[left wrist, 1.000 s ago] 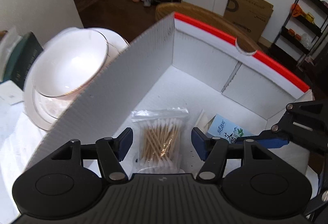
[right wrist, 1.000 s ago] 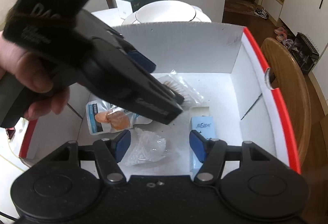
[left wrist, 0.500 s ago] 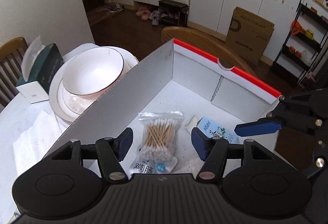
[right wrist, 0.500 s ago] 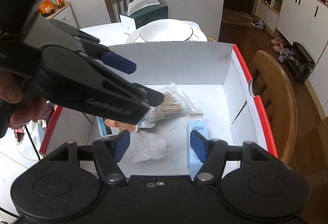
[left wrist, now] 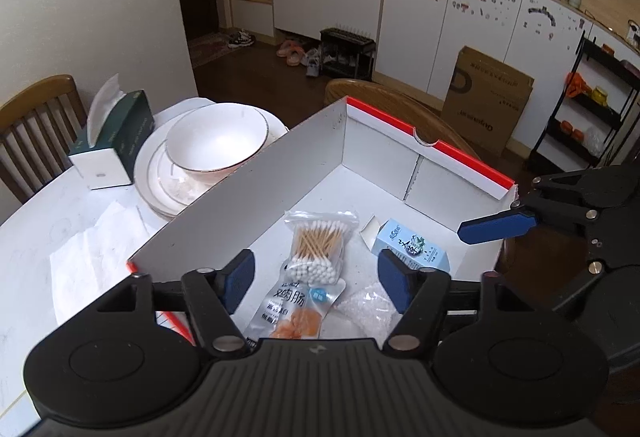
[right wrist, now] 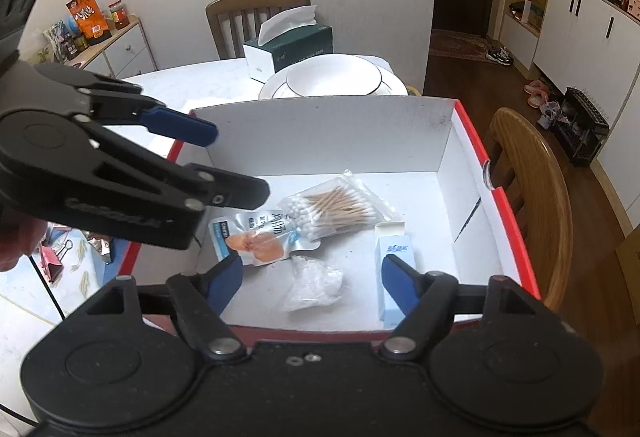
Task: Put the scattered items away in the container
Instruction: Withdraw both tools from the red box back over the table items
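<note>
A white cardboard box with red edges (left wrist: 384,161) (right wrist: 328,137) stands on the table. Inside lie a bag of cotton swabs (left wrist: 318,245) (right wrist: 340,207), a snack pouch (left wrist: 294,311) (right wrist: 256,237), a small light-blue carton (left wrist: 408,245) (right wrist: 392,273) and a crumpled clear plastic bag (left wrist: 368,311) (right wrist: 314,283). My left gripper (left wrist: 316,279) is open and empty above the box's near end; it also shows in the right wrist view (right wrist: 224,165). My right gripper (right wrist: 312,277) is open and empty above the box's near edge; one of its fingers (left wrist: 496,228) shows in the left wrist view.
A stack of white plates with a bowl (left wrist: 216,145) (right wrist: 334,77) and a green tissue box (left wrist: 114,137) (right wrist: 288,47) stand beyond the box. Wooden chairs (right wrist: 528,193) (left wrist: 36,129) flank the table. A binder clip (right wrist: 56,261) and paper (left wrist: 96,249) lie on the table.
Both grippers have pulled up and back from the box, so more of the room and the whole box show. The items inside have not moved.
</note>
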Available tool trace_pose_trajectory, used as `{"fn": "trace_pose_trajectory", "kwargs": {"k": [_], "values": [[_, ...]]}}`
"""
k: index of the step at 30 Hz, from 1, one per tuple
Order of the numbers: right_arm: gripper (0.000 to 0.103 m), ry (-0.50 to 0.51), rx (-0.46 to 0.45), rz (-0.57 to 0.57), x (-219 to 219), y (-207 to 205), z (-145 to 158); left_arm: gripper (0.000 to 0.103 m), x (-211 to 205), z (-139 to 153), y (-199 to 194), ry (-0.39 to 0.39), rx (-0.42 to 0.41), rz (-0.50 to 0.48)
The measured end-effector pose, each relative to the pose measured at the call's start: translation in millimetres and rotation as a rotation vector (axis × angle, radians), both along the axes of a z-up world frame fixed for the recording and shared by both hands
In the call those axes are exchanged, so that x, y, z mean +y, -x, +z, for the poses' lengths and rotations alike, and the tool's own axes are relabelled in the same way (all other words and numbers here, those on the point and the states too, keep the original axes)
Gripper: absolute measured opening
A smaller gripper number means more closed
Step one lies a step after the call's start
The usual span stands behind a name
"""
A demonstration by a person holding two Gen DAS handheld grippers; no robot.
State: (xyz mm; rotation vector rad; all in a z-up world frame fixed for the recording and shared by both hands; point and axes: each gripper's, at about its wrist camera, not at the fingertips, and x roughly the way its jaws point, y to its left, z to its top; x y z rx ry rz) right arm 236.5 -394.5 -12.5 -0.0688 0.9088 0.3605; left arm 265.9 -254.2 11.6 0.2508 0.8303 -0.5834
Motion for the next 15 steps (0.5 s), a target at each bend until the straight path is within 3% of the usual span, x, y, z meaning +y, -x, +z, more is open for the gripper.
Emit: {"fn": "trace_pose_trajectory", "kwargs": {"k": [15], "values": [[0.089,-0.025,-0.030,-0.051,23.1,19.1,10.3,0.073,48.6,11.6,29.8,0.060,-0.034,0.033]]}}
